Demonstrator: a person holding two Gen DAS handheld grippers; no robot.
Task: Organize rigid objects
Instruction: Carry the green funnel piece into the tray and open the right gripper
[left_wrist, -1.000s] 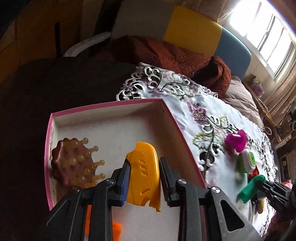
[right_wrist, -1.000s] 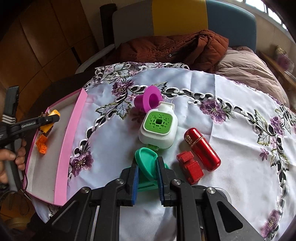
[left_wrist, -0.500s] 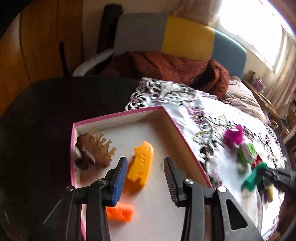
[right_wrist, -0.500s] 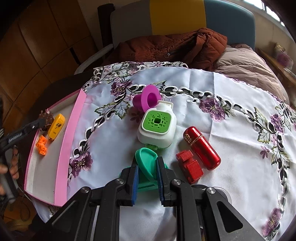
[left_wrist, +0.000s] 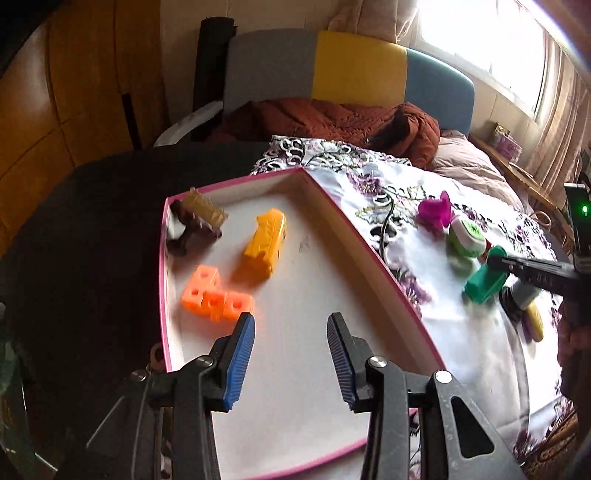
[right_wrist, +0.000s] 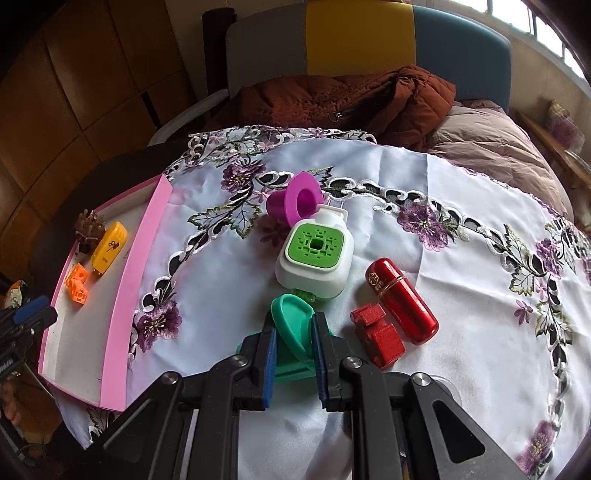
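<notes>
Left gripper (left_wrist: 291, 334) hangs over the pink-rimmed tray (left_wrist: 373, 247), jaws spread wide with nothing between them. In the tray lie the yellow plastic piece (left_wrist: 266, 243), the orange blocks (left_wrist: 214, 297) and a brown bristled massager (left_wrist: 197, 221) up in the far corner. Over on the floral tablecloth (right_wrist: 461, 302), the right gripper (right_wrist: 293, 345) has its jaws closed on the teal green piece (right_wrist: 291, 325), just beside the green-topped white plug-in device (right_wrist: 316, 258), red blocks (right_wrist: 378, 334), red capsule (right_wrist: 400, 299) and magenta cup (right_wrist: 293, 201).
</notes>
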